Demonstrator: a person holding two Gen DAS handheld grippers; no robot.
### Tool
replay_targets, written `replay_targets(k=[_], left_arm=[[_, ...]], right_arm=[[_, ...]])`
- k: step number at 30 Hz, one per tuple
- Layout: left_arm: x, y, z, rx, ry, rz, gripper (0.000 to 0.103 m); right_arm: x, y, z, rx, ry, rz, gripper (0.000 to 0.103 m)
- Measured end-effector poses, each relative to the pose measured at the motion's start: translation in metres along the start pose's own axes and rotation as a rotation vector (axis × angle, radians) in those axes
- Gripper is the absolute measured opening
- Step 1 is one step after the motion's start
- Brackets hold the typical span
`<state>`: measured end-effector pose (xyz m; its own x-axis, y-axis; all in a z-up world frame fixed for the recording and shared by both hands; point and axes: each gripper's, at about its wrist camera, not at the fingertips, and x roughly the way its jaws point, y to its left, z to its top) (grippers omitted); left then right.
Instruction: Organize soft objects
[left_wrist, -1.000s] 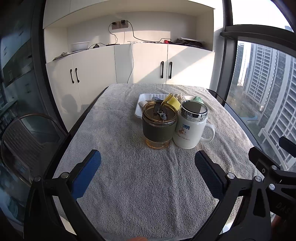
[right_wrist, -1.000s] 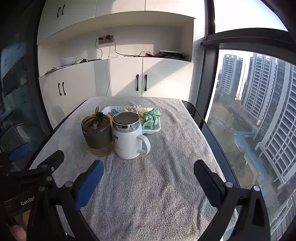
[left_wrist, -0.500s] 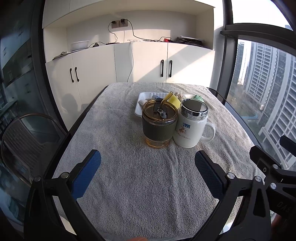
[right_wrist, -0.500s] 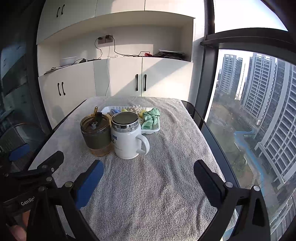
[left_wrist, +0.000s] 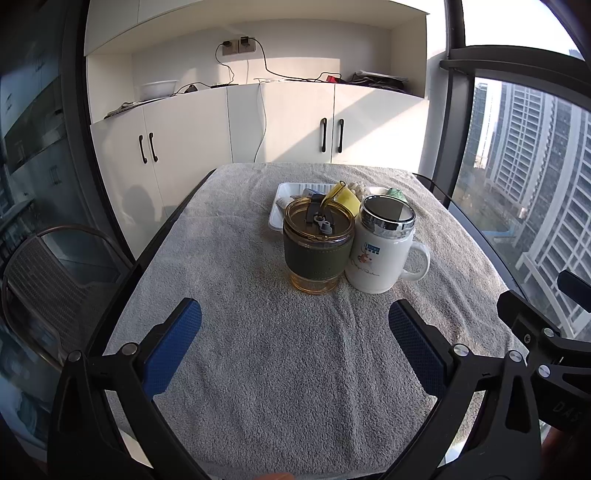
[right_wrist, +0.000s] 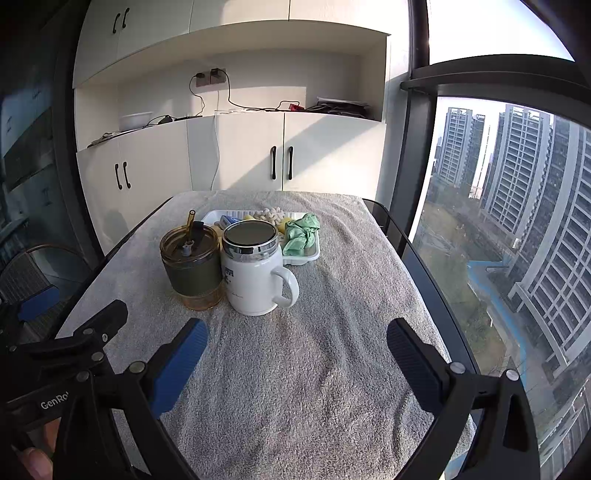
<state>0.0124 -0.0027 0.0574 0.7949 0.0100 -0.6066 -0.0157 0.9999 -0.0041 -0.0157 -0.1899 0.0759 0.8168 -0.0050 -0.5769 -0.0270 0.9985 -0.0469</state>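
The soft things, a green cloth (right_wrist: 300, 235) among them, lie in a white tray (right_wrist: 300, 259) toward the table's far edge. Touching the tray's near side stand my amber cup (left_wrist: 317, 244) and white mug (left_wrist: 380, 249), side by side on the grey towel (left_wrist: 288, 369) that covers the table. My left gripper (left_wrist: 294, 336) and right gripper (right_wrist: 296, 350) hover over the near edge, jaws wide apart, holding nothing.

Only clear text is "GenRo", cut off, on the left claw's frame (right_wrist: 55, 404). "DAS" on the right claw's frame (left_wrist: 565, 415). The white mug (left_wrist: 376, 258) print is too small to read.
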Motion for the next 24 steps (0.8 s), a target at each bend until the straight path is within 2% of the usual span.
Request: replay_targets(k=[24], left_arm=[[0.0032,-0.0002,-0.0041,-0.003,0.008,0.002,0.103]], right_arm=[[0.0028,-0.0019,-0.0025,-0.002,0.009,0.001,0.1]])
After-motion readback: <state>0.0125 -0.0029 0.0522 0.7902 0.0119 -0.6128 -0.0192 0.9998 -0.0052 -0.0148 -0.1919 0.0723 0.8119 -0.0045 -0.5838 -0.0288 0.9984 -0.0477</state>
